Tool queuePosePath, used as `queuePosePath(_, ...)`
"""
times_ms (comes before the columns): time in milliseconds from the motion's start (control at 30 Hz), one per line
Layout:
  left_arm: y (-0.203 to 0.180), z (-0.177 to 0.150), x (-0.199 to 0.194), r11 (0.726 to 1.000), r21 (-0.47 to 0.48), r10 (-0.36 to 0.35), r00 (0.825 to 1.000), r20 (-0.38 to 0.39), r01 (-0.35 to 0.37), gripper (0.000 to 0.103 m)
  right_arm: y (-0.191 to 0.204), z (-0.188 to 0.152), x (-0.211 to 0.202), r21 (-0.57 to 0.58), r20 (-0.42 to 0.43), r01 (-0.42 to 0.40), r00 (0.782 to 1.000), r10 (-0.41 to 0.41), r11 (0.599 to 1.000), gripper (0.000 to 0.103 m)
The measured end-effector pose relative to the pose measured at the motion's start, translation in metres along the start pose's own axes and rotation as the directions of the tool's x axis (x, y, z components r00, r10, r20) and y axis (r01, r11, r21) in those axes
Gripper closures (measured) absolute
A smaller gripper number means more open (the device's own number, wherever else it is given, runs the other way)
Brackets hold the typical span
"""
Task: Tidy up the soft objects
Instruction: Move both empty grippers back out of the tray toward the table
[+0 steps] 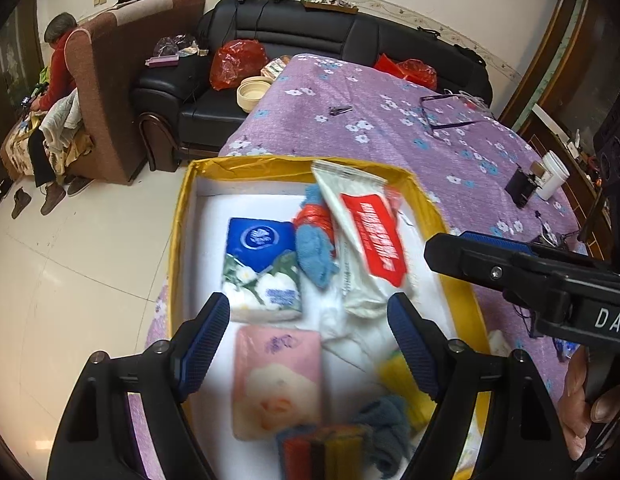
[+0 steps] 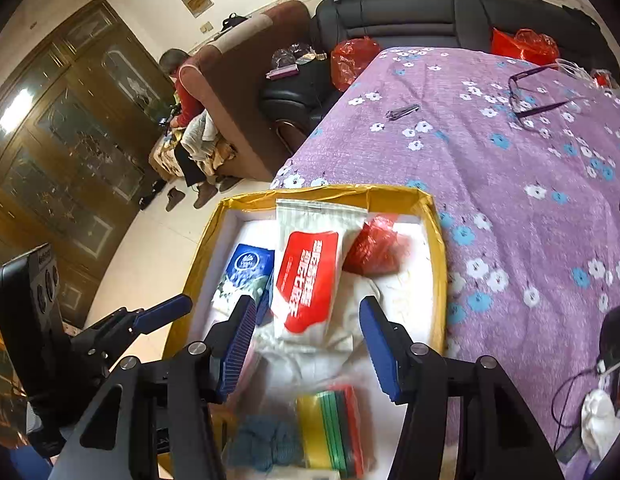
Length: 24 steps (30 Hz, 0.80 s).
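Purple floral surface (image 2: 509,200) | yellow box (image 1: 182,216) gathering soft packs | red-label pack (image 2: 310,280) at 12 o'clock | left gripper (image 1: 310,344), right gripper (image 2: 306,340) fingers spread, empty, likely choosing next.

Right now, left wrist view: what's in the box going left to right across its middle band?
Yellow box wall → blue tissue pack → blue cloth → white pack with red label → right gripper, over the box's right edge.
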<state>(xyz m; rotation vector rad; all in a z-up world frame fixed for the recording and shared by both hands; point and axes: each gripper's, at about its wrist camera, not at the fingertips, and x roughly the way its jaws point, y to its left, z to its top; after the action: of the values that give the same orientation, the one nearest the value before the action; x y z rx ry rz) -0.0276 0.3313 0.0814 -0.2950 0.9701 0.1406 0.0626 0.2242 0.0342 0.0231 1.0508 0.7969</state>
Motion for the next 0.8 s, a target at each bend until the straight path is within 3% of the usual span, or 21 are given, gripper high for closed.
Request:
queuePosePath(500, -0.055, -0.019, -0.025, 0.999, 0.042, -0.011, 1.0, 0.02, 0.01, 0.022, -0.044, -0.044, -0.065, 0.066, 0.036, -0.041, 0.999, 0.039, 0.997, 0.043)
queuePosePath(800, -0.096, -0.029, -0.032, 0.994, 0.104, -0.044, 0.999, 0.009, 0.043, 0.022, -0.094, -0.082, -0.111, 0.143, 0.071, -0.015, 0.997, 0.005, 0.99, 0.043)
